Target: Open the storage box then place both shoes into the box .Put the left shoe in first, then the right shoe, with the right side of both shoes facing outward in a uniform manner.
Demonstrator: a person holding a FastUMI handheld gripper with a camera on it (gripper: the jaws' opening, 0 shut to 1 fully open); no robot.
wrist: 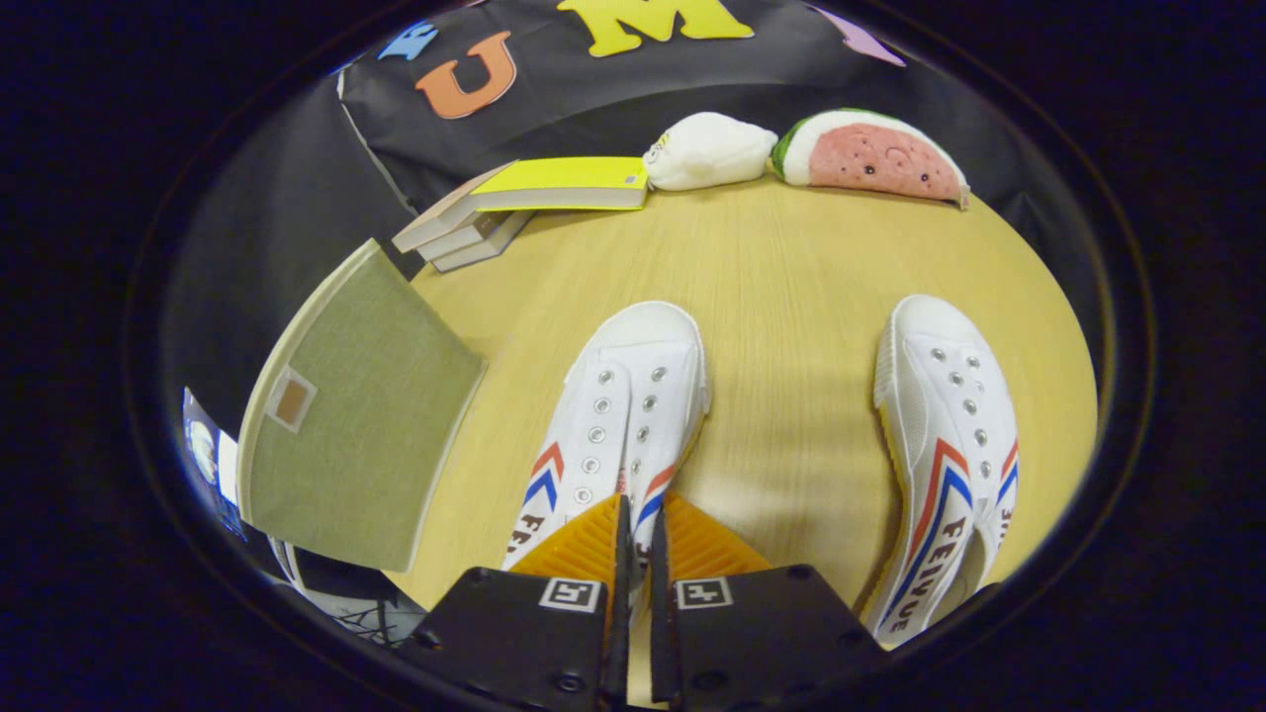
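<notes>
Pinching the left shoe at its collar, my gripper has fingers nearly together. Right shoe lies near the table edge

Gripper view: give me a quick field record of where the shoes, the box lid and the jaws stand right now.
gripper: jaws nearly closed on the heel edge of the near shoe
near shoe: upright on the table, toe pointing away
other shoe: apart, to the right, untouched
box lid: green, raised, left of the near shoe
books: stacked beyond the lid
plush toys: at the table's far edge
</notes>
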